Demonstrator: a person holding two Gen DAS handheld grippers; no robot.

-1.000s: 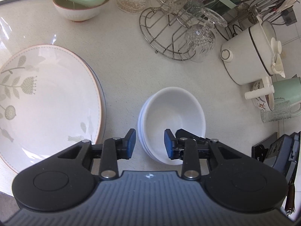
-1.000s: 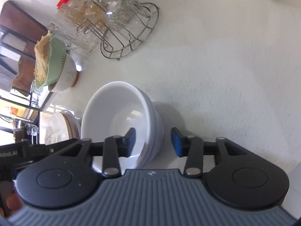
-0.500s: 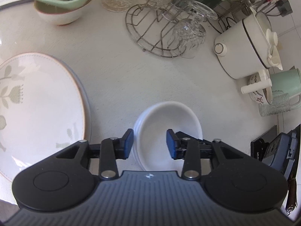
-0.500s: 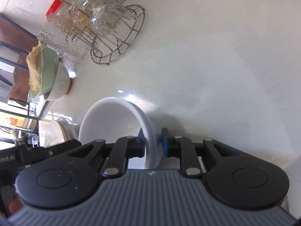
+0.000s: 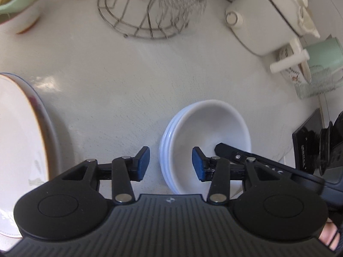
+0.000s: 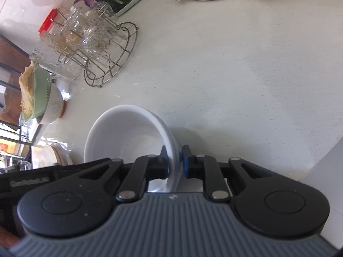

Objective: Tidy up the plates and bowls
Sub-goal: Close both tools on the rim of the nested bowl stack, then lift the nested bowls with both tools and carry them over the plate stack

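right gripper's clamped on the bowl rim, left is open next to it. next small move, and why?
Probably a short, slow lift with the right gripper. It is shut on the near rim of the white bowl stack, one finger inside, one outside. The left gripper is open, straddling the opposite rim without pinching, so it can steady the stack if it tilts.

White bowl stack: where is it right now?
The white bowl stack sits low-centre in both wrist views, right of the patterned plate, its rim pinched by the right tongs.
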